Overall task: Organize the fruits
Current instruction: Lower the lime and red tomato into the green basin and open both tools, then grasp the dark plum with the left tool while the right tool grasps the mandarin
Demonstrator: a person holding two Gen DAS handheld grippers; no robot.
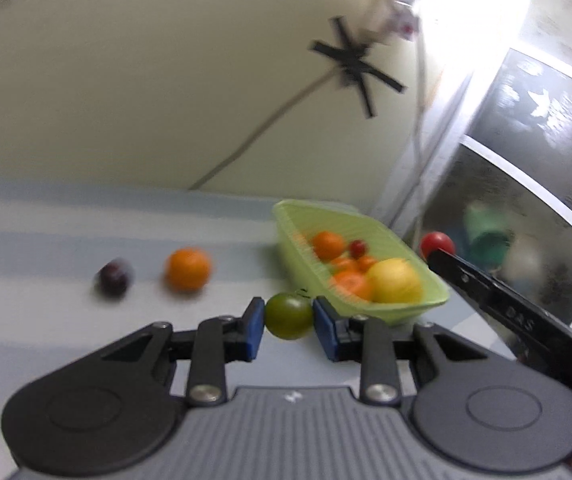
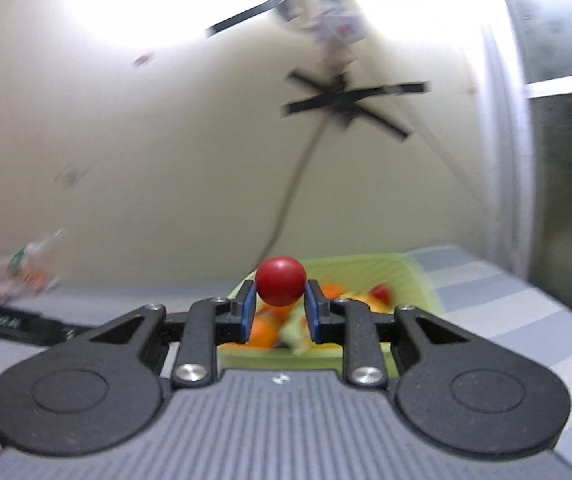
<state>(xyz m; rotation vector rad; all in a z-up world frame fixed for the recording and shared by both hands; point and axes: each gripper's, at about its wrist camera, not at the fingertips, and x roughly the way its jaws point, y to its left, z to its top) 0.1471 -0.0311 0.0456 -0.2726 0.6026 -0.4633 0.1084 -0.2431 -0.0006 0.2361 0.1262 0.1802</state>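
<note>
Right now the left tongs [image 1: 288, 317] clamp a green fruit [image 1: 289, 316] at centre frame, just beside the green basket [image 1: 406, 304]; the right tongs [image 2: 280, 300] grip a red fruit [image 2: 280, 286] above that basket [image 2: 414, 276], mid-frame.

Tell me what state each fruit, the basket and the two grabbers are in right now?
Left gripper: shut on the round green fruit.
Round green fruit: held between the blue pads.
Right gripper: shut on the round red fruit.
Round red fruit: held above the basket.
Light green plastic basket: upright, partly filled with fruit.
Orange round fruit: loose on the table.
Dark purple plum: loose on the table.
</note>
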